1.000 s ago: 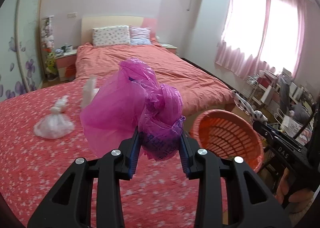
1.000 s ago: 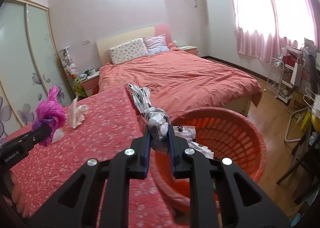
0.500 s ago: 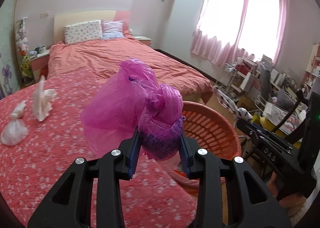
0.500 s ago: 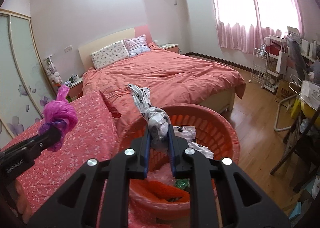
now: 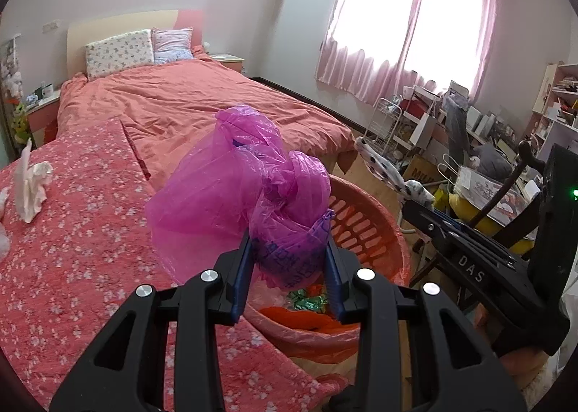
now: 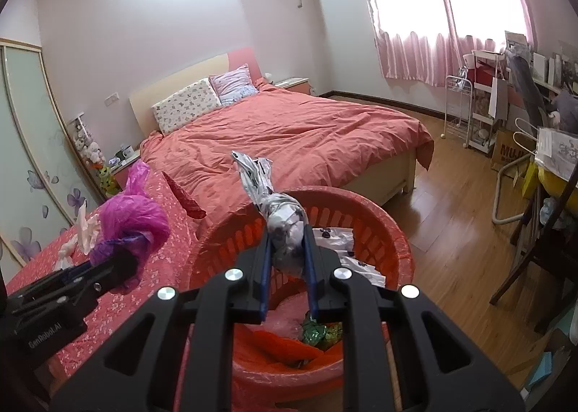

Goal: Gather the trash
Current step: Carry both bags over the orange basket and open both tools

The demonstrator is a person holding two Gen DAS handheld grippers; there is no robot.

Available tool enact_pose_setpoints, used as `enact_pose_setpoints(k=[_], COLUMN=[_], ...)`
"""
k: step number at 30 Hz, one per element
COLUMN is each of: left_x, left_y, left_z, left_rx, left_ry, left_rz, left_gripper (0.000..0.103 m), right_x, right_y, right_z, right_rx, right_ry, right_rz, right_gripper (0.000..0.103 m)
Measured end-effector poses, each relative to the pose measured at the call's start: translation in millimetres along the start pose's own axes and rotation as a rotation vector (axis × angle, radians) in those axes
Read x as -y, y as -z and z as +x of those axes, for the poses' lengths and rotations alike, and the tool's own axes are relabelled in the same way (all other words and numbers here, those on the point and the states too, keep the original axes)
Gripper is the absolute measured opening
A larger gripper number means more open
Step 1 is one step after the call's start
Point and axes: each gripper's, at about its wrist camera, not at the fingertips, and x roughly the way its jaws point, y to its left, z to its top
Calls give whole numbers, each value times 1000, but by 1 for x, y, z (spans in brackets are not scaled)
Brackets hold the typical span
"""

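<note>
My left gripper (image 5: 289, 260) is shut on a crumpled magenta plastic bag (image 5: 238, 198), held above the near rim of the orange basket (image 5: 375, 231). In the right wrist view the same bag (image 6: 132, 220) and left gripper (image 6: 108, 267) show at the left, over the flowered cover. My right gripper (image 6: 287, 264) is shut on a knotted grey-and-white printed bag (image 6: 281, 220) and hangs over the orange basket (image 6: 397, 231). Inside the basket lie white printed wrapping, an orange bag and green foil.
A crumpled white tissue (image 5: 30, 184) stands on the red flowered cover (image 5: 72, 249) at the left. The big bed with an orange duvet (image 6: 289, 133) lies behind. A chair, racks and cluttered shelves (image 5: 469, 144) fill the right side, over wooden floor (image 6: 451, 217).
Both grippers swung right and a little down, from over the flowered cover to over the orange basket, each still holding its bag. The tissue and white knotted bag slid toward the left edge.
</note>
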Motion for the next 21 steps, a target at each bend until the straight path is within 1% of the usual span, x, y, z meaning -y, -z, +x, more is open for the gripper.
enact_pose_setpoints(k=[13, 15, 17, 19, 21], left_x=[12, 12, 10, 6, 3], left_y=[2, 3, 4, 6, 8], left_z=[21, 24, 28, 31, 33], left_rx=[-34, -38, -46, -55, -61], left_ry=[44, 42, 35, 23, 11], left_rz=[22, 27, 25, 16, 8], left_gripper=[37, 40, 46, 55, 58], right_x=[20, 21, 24, 24, 26], right_y=[-12, -14, -14, -13, -11], right_z=[20, 24, 28, 33, 36], right_rx=[-9, -12, -19, -30, -36], right_ry=[-17, -20, -26, -29, -27], right_rz=[47, 55, 71, 83, 93], right_gripper=[18, 20, 21, 27, 39])
